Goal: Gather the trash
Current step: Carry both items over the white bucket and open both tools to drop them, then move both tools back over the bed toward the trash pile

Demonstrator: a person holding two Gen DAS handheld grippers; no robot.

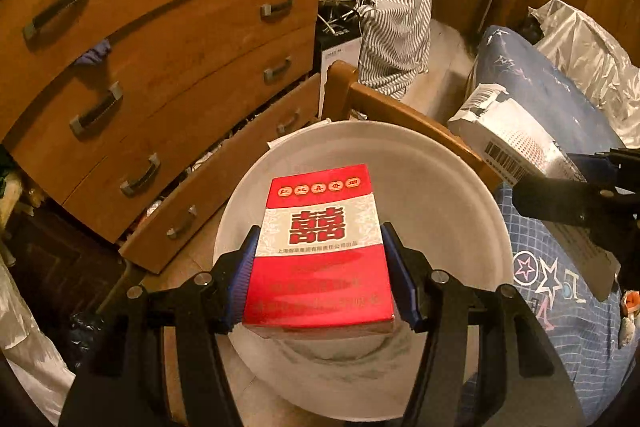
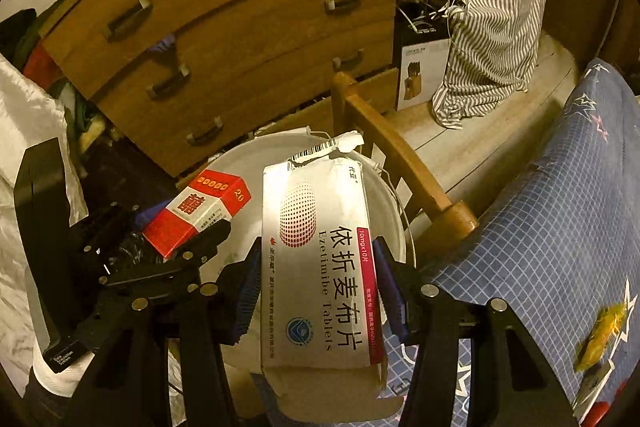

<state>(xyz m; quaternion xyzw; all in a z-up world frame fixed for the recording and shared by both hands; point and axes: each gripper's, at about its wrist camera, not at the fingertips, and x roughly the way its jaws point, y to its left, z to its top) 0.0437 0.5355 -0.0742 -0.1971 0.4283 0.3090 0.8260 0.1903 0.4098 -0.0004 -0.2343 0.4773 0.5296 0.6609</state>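
My left gripper is shut on a red and white cigarette pack and holds it over a white basin. My right gripper is shut on a white torn Ezetimibe tablet box and holds it over the same basin. The left gripper with the red pack shows at the left of the right wrist view. The right gripper with the tablet box shows at the right edge of the left wrist view.
A wooden chest of drawers stands behind the basin, its lowest drawer pulled out. A wooden bed frame and blue star-patterned bedding lie to the right. A yellow wrapper lies on the bedding. A striped shirt hangs beyond.
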